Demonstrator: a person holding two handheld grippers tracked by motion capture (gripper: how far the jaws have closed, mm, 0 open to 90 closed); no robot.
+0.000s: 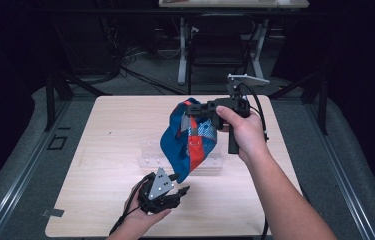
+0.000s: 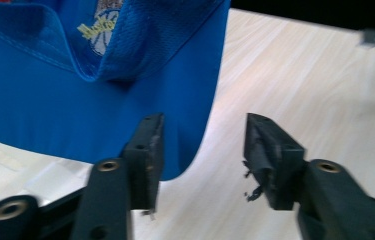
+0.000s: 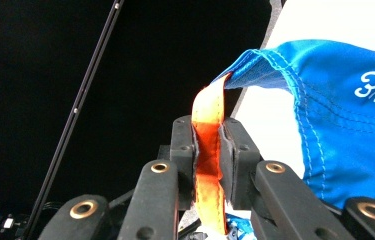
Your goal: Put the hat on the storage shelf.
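Darkness is surrounding the tabletop (image 1: 105, 150). My right gripper (image 3: 208, 150) is pinching the cap (image 1: 187, 145) by its orange strap (image 3: 209, 115), holding it lifted over the middle. My left gripper (image 2: 202, 150), jaws spread, is nearing the brim (image 2: 75, 125); gripping that is left, I judge.

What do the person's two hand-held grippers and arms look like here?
Both are black. The left hand-held gripper carries a grey three-cornered plate with small holes, and a black cable trails back past the wrist. The right hand-held gripper has a pistol-style handle, a looping black cable and a grey plate raised above it. Brass-coloured rivets dot the linkages. Both forearms are bare, without sleeves.
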